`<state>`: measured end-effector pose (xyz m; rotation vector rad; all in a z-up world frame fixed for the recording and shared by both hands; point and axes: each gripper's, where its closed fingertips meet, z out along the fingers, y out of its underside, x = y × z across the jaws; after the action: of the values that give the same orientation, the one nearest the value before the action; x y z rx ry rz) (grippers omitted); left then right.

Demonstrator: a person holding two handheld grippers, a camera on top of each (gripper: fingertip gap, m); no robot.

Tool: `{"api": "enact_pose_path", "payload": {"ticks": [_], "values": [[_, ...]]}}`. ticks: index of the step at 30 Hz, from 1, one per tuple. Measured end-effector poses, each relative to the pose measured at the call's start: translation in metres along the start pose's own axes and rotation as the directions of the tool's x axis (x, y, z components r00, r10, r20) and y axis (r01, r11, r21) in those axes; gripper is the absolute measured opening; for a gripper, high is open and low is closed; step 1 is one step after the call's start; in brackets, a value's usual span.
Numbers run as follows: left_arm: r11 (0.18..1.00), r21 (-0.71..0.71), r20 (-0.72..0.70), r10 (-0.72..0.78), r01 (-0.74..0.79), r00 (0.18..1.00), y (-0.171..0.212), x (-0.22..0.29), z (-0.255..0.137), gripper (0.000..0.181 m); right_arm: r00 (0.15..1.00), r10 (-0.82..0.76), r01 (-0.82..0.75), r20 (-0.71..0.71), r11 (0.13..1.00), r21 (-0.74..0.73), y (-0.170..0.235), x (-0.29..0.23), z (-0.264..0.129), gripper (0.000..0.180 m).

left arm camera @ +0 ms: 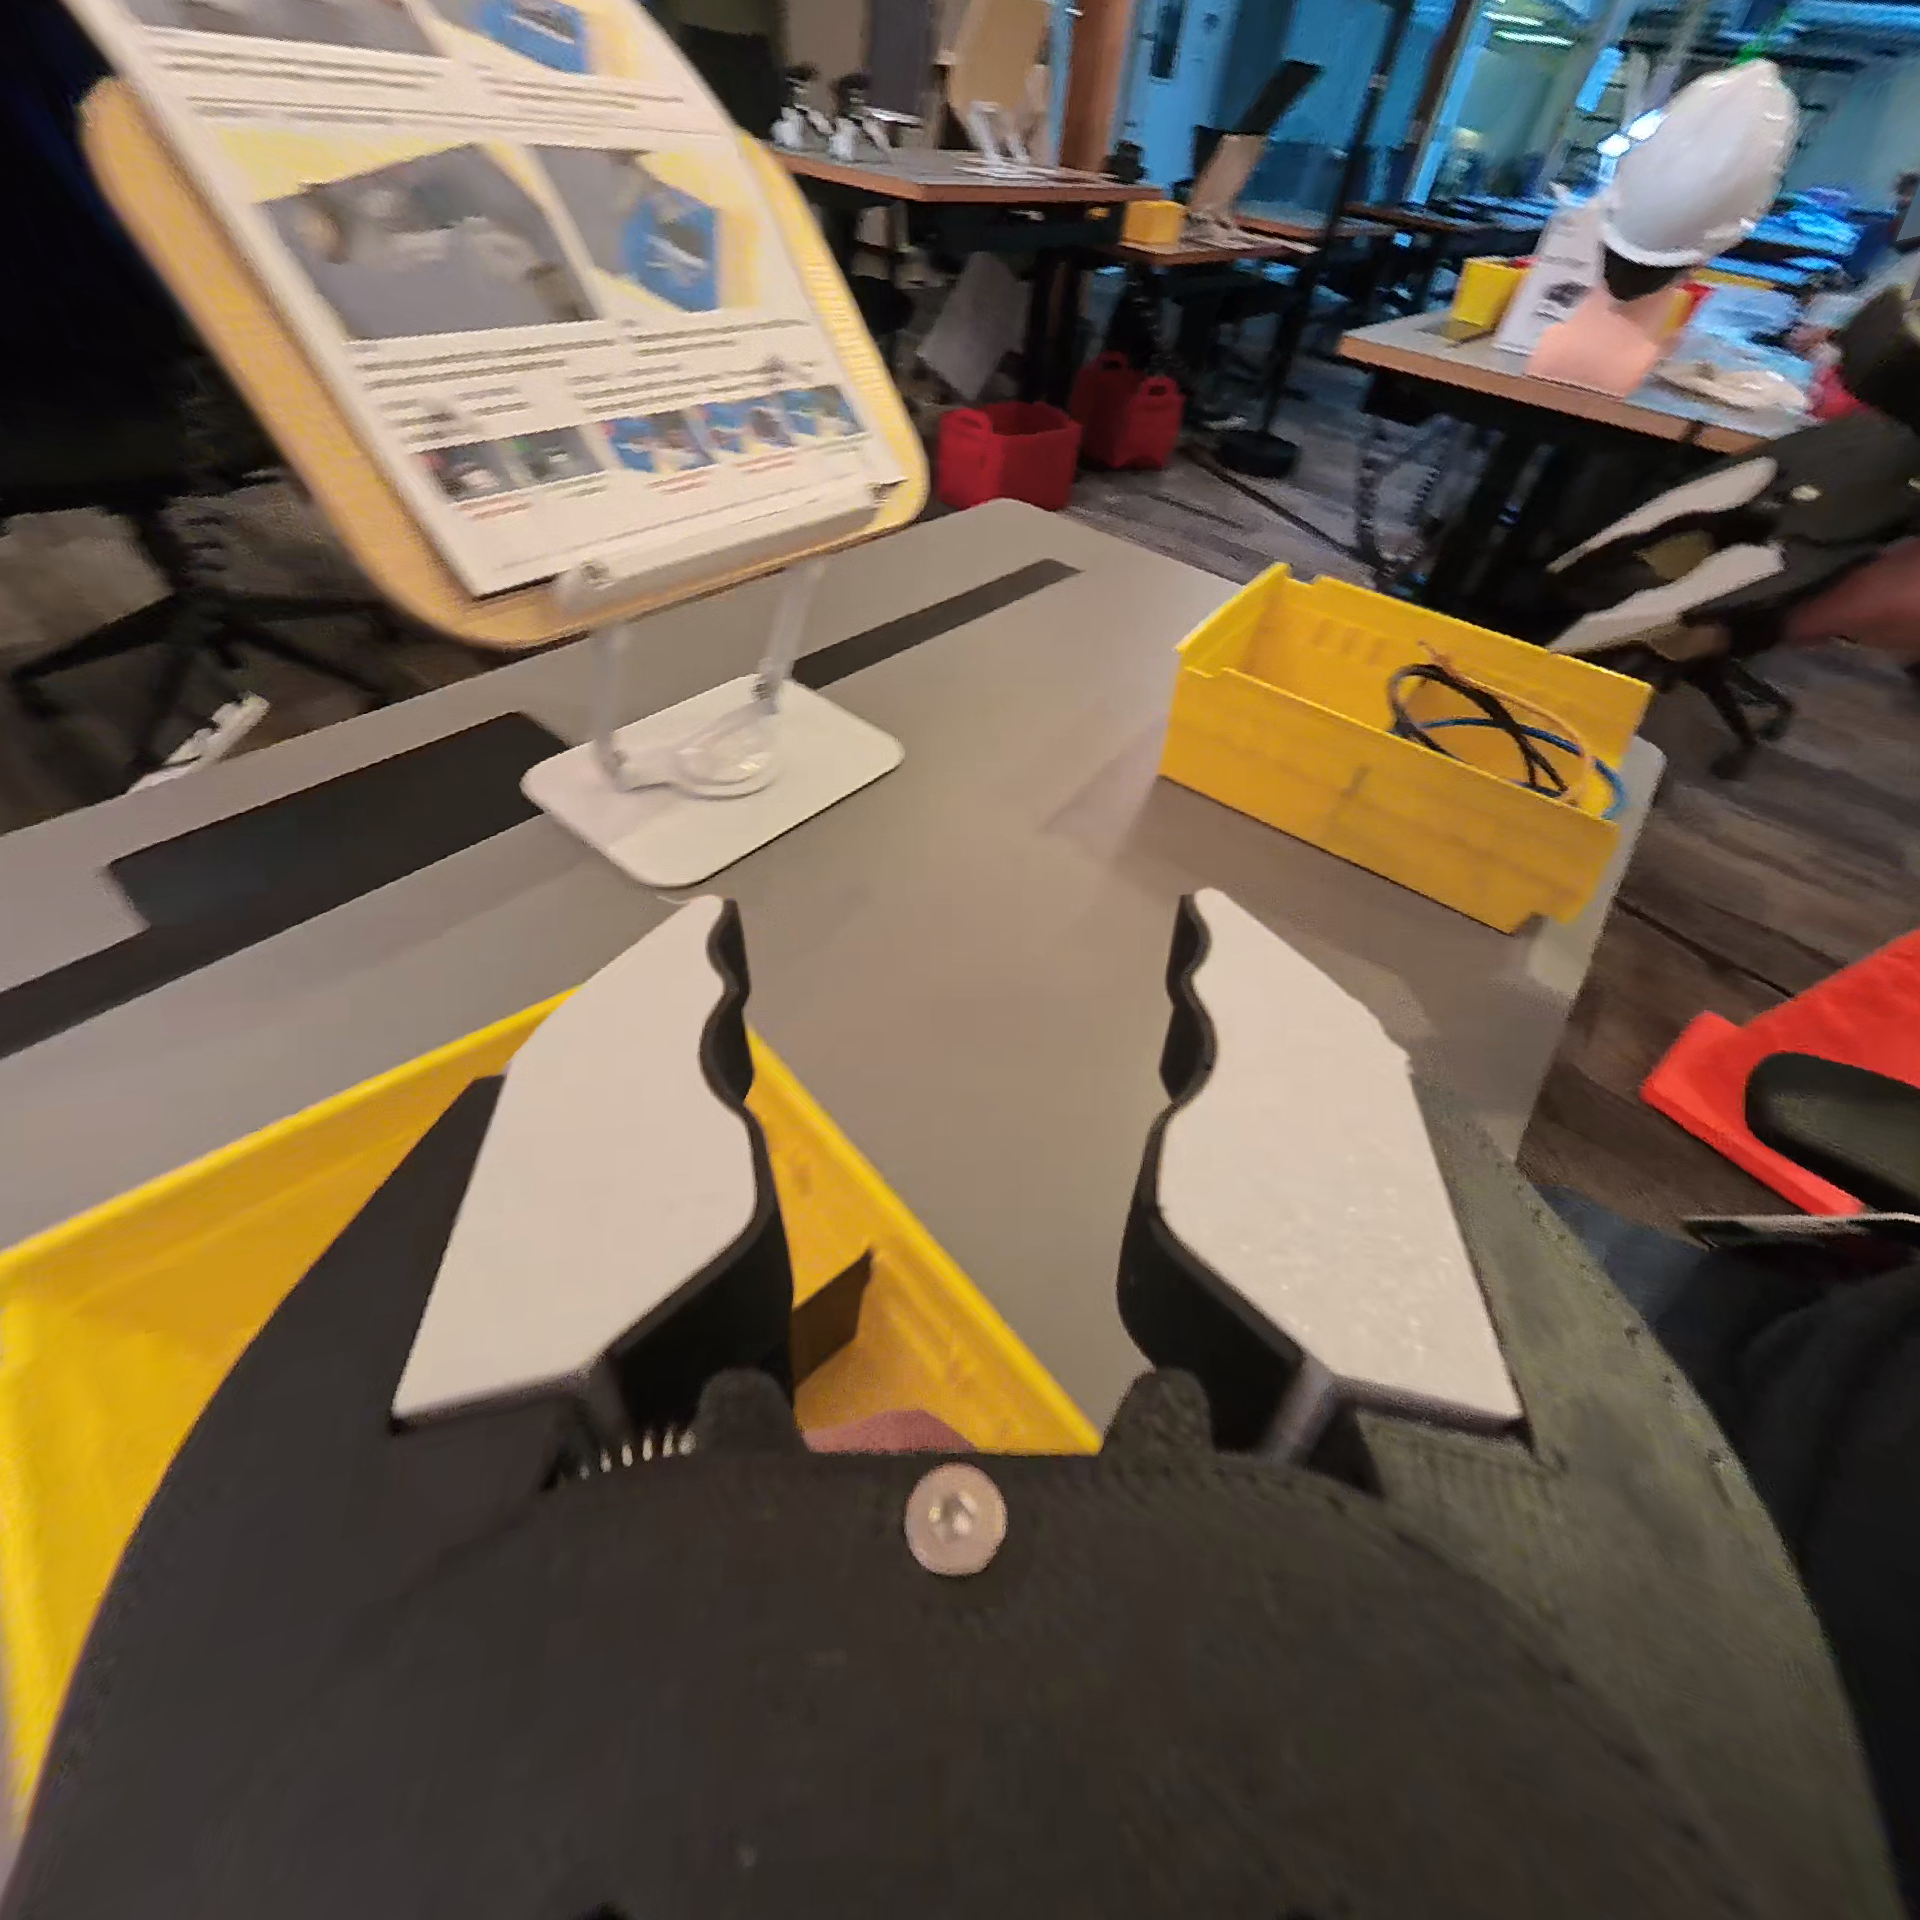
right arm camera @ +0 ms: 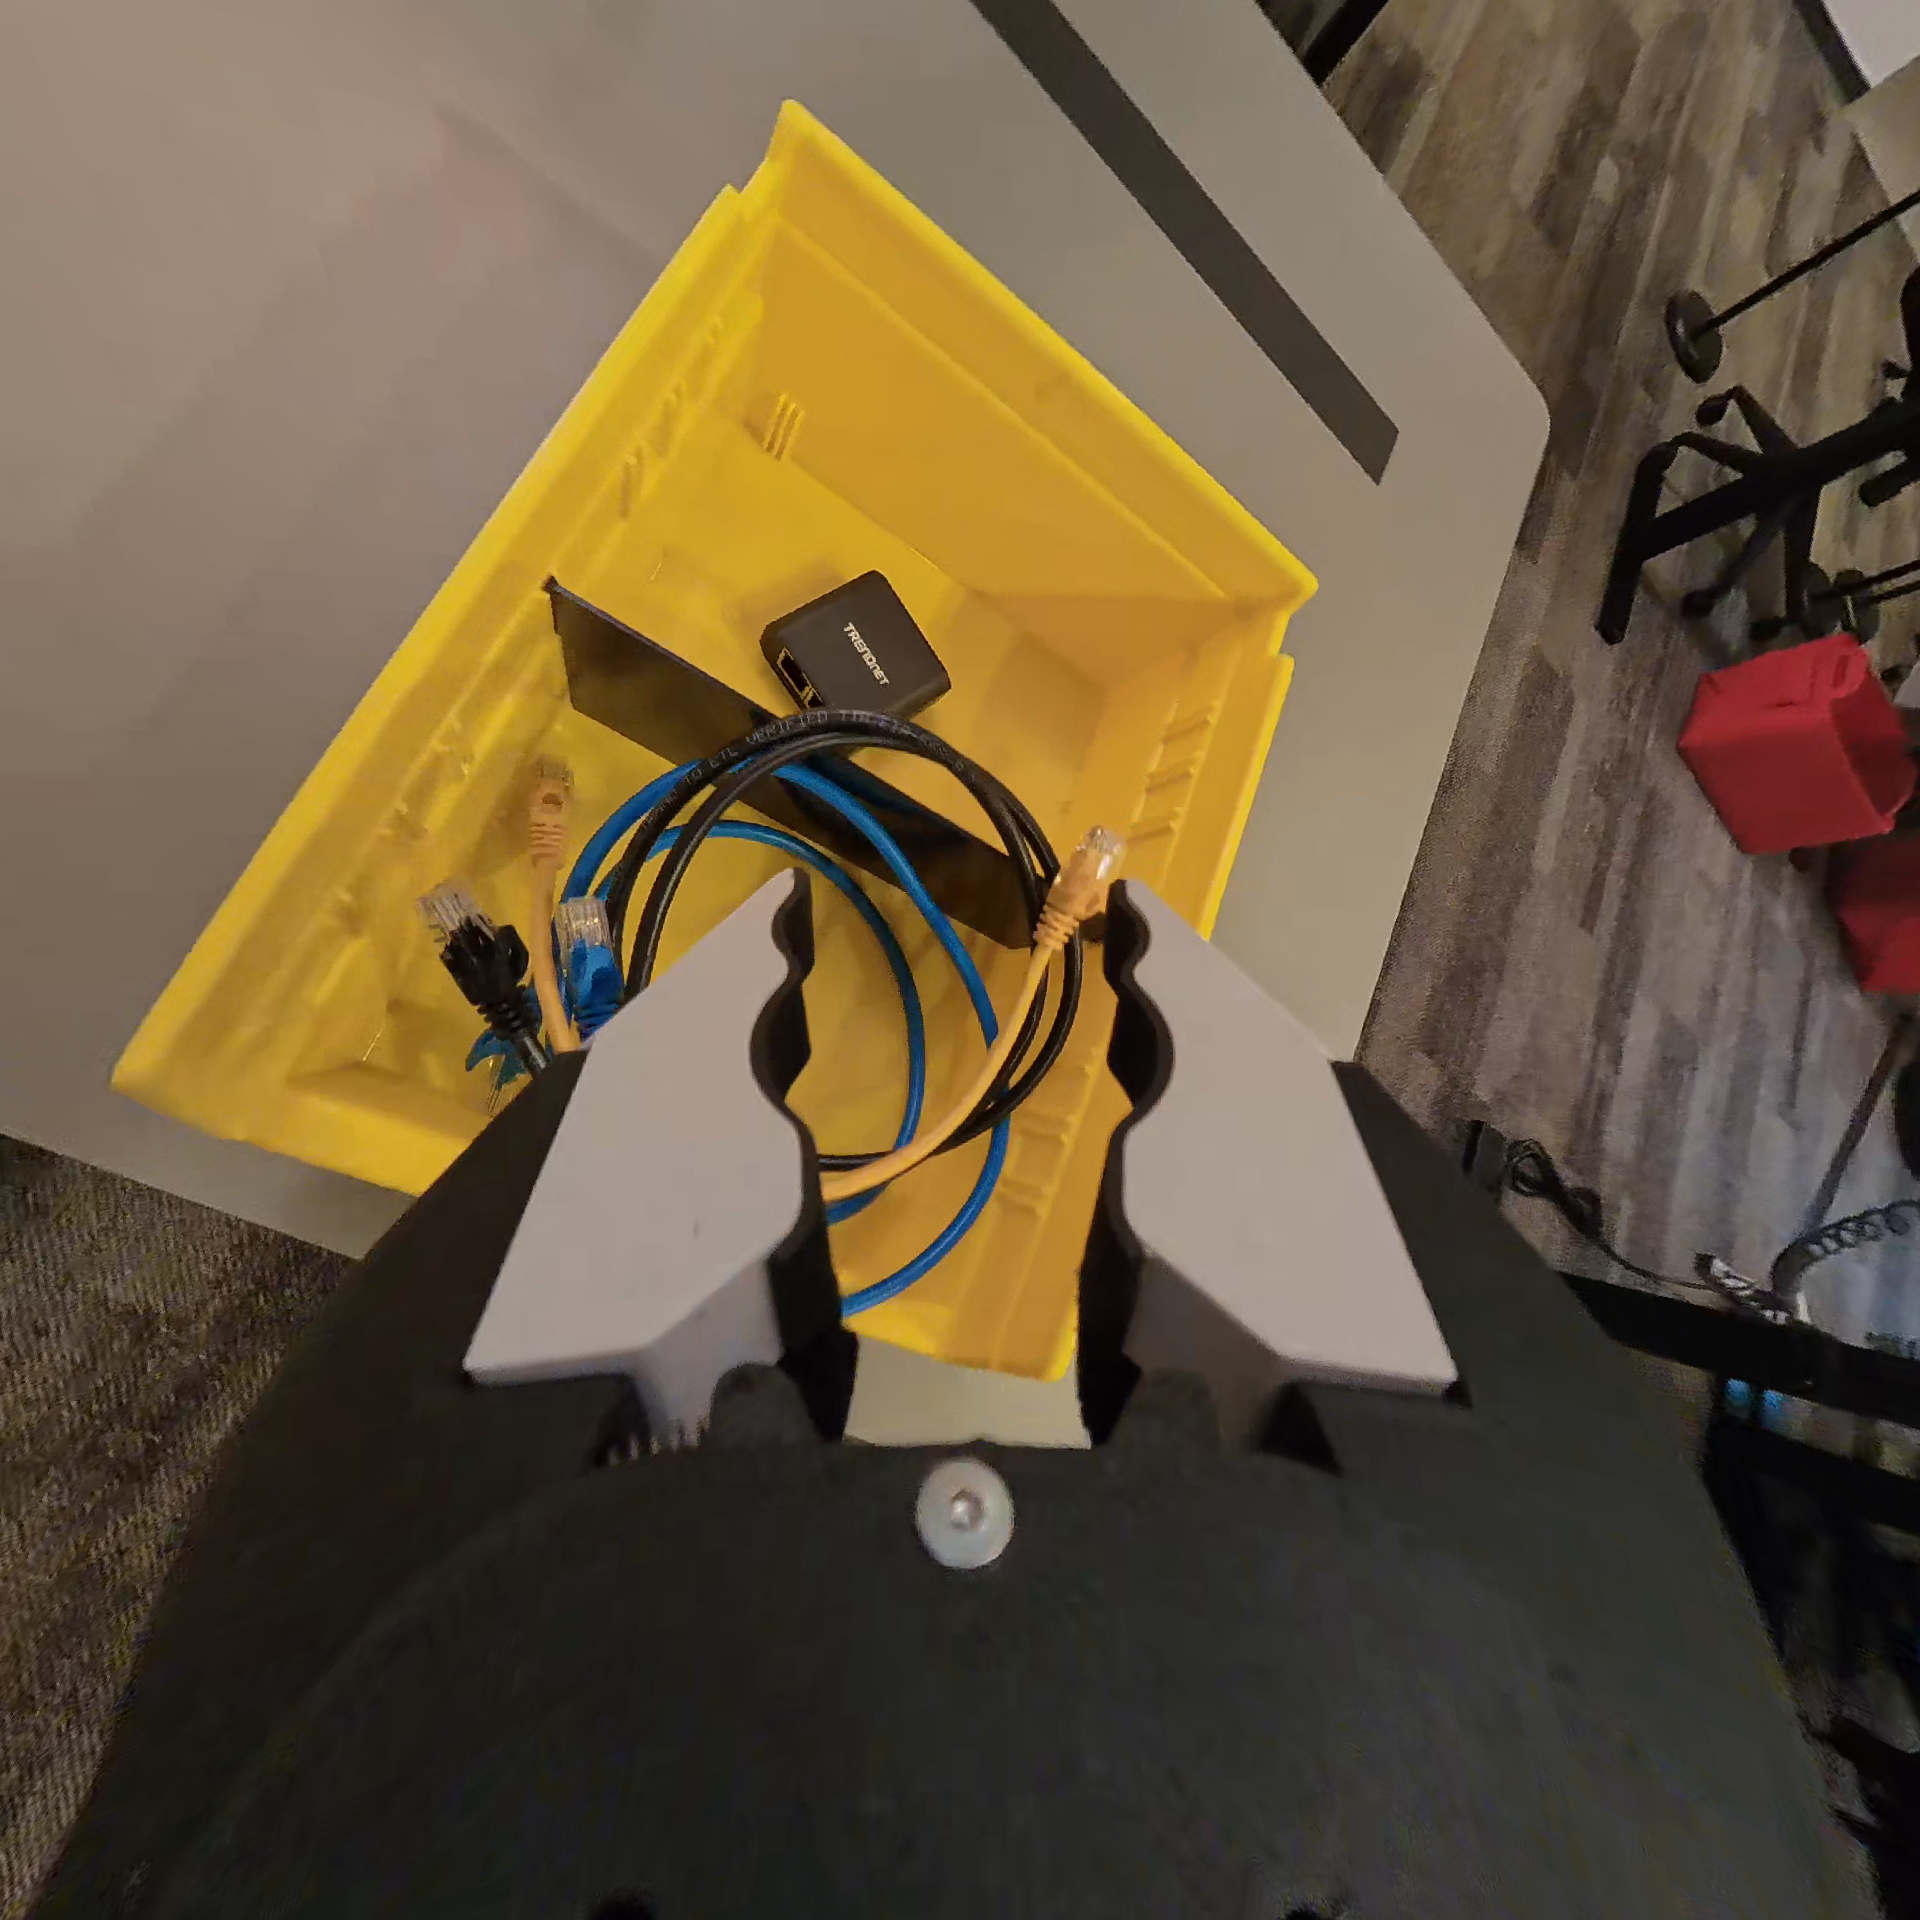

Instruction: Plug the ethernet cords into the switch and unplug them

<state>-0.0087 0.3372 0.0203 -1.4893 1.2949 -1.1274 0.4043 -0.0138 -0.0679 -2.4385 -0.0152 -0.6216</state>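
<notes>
A yellow bin (right arm camera: 935,416) on the grey table holds a small black switch (right arm camera: 857,655) beyond a black divider (right arm camera: 644,675), and coiled blue (right arm camera: 914,997), black (right arm camera: 997,800) and orange (right arm camera: 935,1143) ethernet cords in the near compartment. One orange plug (right arm camera: 1086,873) sticks up by my right gripper's right finger. My right gripper (right arm camera: 956,904) hovers open above the coils, holding nothing. My left gripper (left arm camera: 956,925) is open and empty over the table, above another yellow bin (left arm camera: 914,1247). The cord bin also shows in the left wrist view (left arm camera: 1351,769), at the far right.
A tilted instruction board (left arm camera: 499,312) on a white stand (left arm camera: 717,779) stands at the back of the grey table (left arm camera: 935,1039). Red bins (right arm camera: 1797,748) and chair legs (right arm camera: 1766,499) are on the floor right of the table edge. Other tables stand behind. There is about 55 cm between the tips of the two grippers. The orange plug (right arm camera: 1086,873) lies some 9 cm from my right tips, 60 cm from my left tips. It is also in sight in the left wrist view (left arm camera: 1436,651).
</notes>
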Motion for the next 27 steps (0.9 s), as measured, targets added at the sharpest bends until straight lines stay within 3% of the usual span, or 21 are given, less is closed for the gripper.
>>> {"api": "enact_pose_path", "payload": {"ticks": [6, 12, 17, 20, 24, 27], "values": [[0.998, -0.065, 0.272, 0.011, 0.008, 0.962, 0.036, -0.063, -0.061, 0.081, 0.992, 0.123, -0.122, -0.014, 0.992, 0.035, 0.031, 0.008, -0.011, 0.063], [0.989, -0.128, 0.423, -0.008, 0.069, 0.906, 0.074, -0.102, -0.094, 0.088, 0.969, 0.243, -0.243, -0.048, 0.970, 0.012, 0.073, 0.029, -0.009, 0.067], [0.967, -0.193, 0.464, -0.060, 0.166, 0.884, 0.110, -0.118, -0.104, 0.095, 0.949, 0.310, -0.310, 0.051, 0.951, -0.004, 0.087, 0.023, 0.011, 0.075], [0.935, -0.262, 0.552, -0.057, 0.238, 0.832, 0.143, -0.142, -0.115, 0.103, 0.943, 0.331, -0.330, 0.028, 0.943, -0.032, 0.095, 0.032, 0.026, 0.074], [0.877, -0.232, 0.544, -0.241, 0.420, 0.804, 0.182, -0.155, -0.119, 0.110, 0.928, 0.372, -0.372, -0.014, 0.925, -0.074, 0.111, 0.048, 0.047, 0.068], [0.848, -0.219, 0.480, -0.337, 0.483, 0.810, 0.193, -0.153, -0.109, 0.107, 0.905, 0.421, -0.411, 0.067, 0.903, -0.128, 0.122, 0.038, 0.062, 0.057]]}}
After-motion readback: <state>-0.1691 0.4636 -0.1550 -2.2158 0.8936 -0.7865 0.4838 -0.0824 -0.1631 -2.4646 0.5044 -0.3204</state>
